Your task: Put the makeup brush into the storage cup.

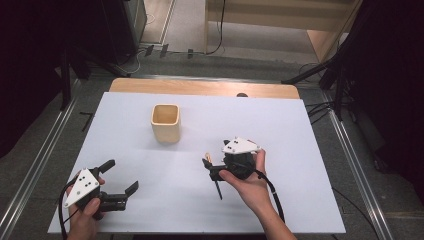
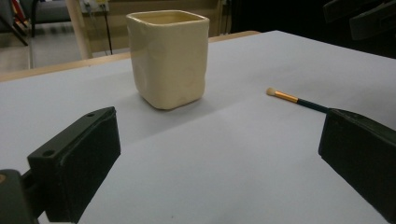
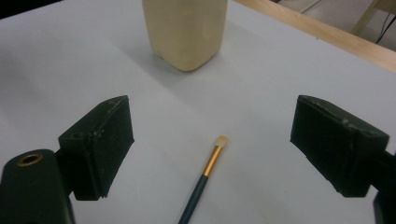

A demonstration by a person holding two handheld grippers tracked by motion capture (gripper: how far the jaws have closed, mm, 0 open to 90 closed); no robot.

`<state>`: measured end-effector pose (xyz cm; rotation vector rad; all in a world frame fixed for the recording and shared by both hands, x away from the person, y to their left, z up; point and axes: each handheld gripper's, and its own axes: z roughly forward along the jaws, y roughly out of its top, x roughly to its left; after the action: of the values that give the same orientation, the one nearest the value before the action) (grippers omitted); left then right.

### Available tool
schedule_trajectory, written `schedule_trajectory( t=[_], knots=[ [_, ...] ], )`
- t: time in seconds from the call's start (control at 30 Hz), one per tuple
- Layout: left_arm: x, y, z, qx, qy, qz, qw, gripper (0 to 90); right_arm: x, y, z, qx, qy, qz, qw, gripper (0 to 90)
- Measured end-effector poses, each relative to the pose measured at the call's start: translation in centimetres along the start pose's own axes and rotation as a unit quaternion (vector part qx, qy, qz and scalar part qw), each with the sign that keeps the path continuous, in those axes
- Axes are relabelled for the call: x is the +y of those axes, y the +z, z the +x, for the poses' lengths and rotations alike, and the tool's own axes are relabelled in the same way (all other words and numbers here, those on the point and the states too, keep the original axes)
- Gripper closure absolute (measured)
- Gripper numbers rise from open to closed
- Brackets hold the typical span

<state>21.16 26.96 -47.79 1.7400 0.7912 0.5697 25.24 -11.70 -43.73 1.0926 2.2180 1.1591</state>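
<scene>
Both grippers' jaws gape over a white table edged by grey floor.

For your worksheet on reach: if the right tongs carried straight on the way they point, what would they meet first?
Probably the brush lying between the open right tongs, then the cream cup beyond; depth is unclear.

Left claw rests low with jaws wide apart; right claw hovers, jaws spread.
</scene>
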Motion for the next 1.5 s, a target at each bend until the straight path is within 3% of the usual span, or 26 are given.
schedule_trajectory(
  t=[0.3, 0.4, 0.67, 0.93, 1.07, 1.23, 1.33, 1.43, 1.5],
  knots=[
    [0.0, 0.0, 0.0, -0.001, 0.001, 0.001, 1.0, 0.0, 0.0, 0.8, -0.1, 0.0, 0.001, 0.035, 0.9994, 14.3],
    [0.0, 0.1, 0.0, -0.002, 0.0, -0.001, 1.0, 0.0, 0.2, 1.1, 0.1, -0.006, -0.004, 0.052, 0.9986, 18.9],
    [0.0, 0.0, 0.0, -0.002, -0.001, -0.001, 1.0, 0.0, 0.3, 2.2, 0.8, -0.009, -0.019, 0.103, 0.9945, 22.4],
    [0.0, 0.0, 0.0, -0.002, 0.0, 0.0, 1.0, 0.0, 0.2, 2.7, 1.0, -0.014, -0.017, 0.12, 0.9926, 27.3],
    [0.0, 0.1, 0.0, -0.002, -0.001, -0.001, 1.0, 0.0, 0.3, 2.7, 0.8, -0.015, -0.005, 0.125, 0.992, 33.3],
    [0.0, 0.1, 0.0, -0.003, 0.001, 0.0, 1.0, 0.0, 0.2, 3.0, 0.9, -0.017, -0.019, 0.151, 0.9883, 38.1],
    [0.0, 0.1, 0.0, -0.003, 0.001, 0.001, 1.0, 0.0, 0.2, 3.2, 1.0, -0.007, -0.006, 0.164, 0.9864, 39.7],
    [0.0, 0.1, 0.0, -0.003, 0.001, 0.0, 1.0, 0.0, 0.3, 3.4, 1.1, -0.013, -0.005, 0.173, 0.9848, 40.9],
    [0.0, 0.1, 0.0, -0.003, 0.002, 0.001, 1.0, 0.0, 0.4, 3.4, 1.1, -0.013, -0.002, 0.189, 0.9819, 44.2]
  ],
)
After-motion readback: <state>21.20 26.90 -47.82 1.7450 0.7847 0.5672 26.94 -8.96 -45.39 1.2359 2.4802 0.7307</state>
